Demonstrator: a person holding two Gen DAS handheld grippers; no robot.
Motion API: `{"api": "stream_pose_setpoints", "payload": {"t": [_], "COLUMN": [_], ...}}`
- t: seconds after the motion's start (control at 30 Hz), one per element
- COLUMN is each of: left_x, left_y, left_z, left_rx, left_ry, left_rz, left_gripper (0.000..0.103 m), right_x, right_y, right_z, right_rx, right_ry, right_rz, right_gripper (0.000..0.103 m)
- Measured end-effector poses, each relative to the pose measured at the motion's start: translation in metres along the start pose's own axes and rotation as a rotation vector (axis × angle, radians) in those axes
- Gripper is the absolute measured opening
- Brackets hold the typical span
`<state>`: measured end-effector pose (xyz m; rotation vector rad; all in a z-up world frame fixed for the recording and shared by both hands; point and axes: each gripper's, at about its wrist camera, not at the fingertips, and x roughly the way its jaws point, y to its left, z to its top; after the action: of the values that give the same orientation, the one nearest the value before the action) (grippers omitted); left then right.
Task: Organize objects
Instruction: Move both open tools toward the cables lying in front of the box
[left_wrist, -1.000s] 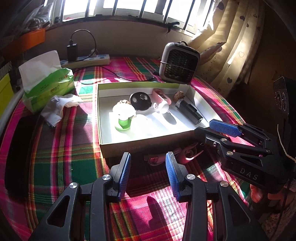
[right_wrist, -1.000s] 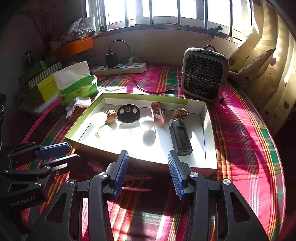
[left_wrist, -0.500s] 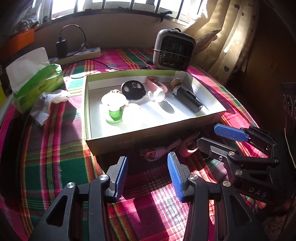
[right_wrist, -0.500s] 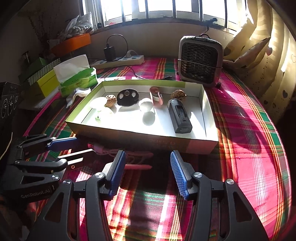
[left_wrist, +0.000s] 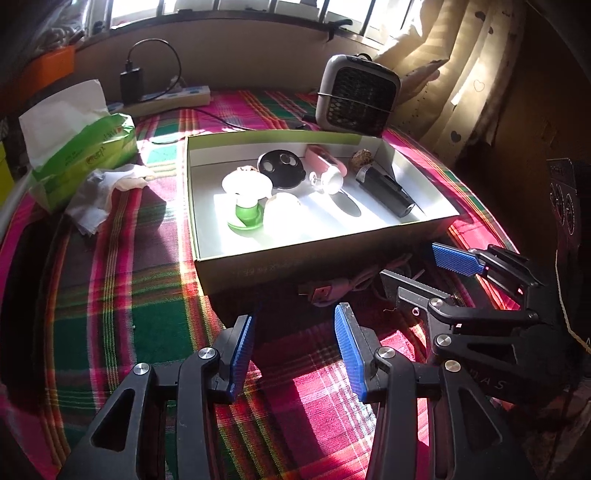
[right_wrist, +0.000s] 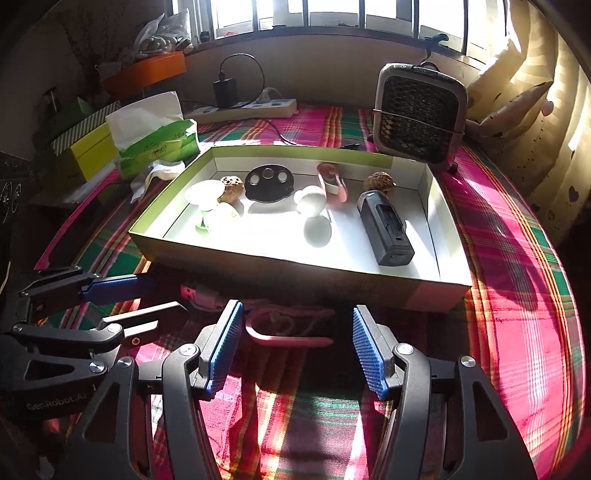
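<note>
A shallow cardboard box (left_wrist: 424, 225) (right_wrist: 258, 271) on the plaid cloth holds a white-and-green lamp (left_wrist: 245, 192), a black round disc (left_wrist: 280, 168), a pink item (left_wrist: 325, 162), a white cup (right_wrist: 312, 199), a black rectangular device (right_wrist: 386, 230) and a brown nut (right_wrist: 378, 181). A pink cable (left_wrist: 334, 290) (right_wrist: 280, 325) lies on the cloth in front of the box. My left gripper (left_wrist: 295, 345) (right_wrist: 144, 299) is open and empty, just short of the cable's plug. My right gripper (right_wrist: 297, 352) (left_wrist: 424, 267) is open and empty, over the cable's loop.
A green tissue pack (left_wrist: 81, 147) and crumpled tissue (left_wrist: 103, 192) lie left of the box. A small grey heater (right_wrist: 419, 114) stands behind it. A power strip with a black charger (right_wrist: 240, 107) runs along the back wall. Curtains hang at the right.
Both grippers have pulled back from the box toward the near edge of the table. More of the pink cable shows in front of the box. Both stay open.
</note>
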<state>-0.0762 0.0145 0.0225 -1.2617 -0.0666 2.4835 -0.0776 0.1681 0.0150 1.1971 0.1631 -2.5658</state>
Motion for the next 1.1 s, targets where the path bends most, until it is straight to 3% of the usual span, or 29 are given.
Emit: {"api": "stream_pose_setpoints", "payload": {"t": [0.7, 1.1], "left_x": [0.004, 0.005], "left_y": [-0.025, -0.048], "left_z": [0.011, 0.001], "left_rx": [0.090, 0.162], "left_ry": [-0.026, 0.016], "left_rz": [-0.078, -0.163], "left_gripper": [0.042, 0.042], "right_x": [-0.014, -0.021], "right_y": [-0.039, -0.052], "right_z": [-0.025, -0.032], "right_rx": [0.092, 0.126], "right_ry": [0.042, 0.046], "right_rz": [-0.109, -0.148], "right_gripper": [0.059, 0.059]}}
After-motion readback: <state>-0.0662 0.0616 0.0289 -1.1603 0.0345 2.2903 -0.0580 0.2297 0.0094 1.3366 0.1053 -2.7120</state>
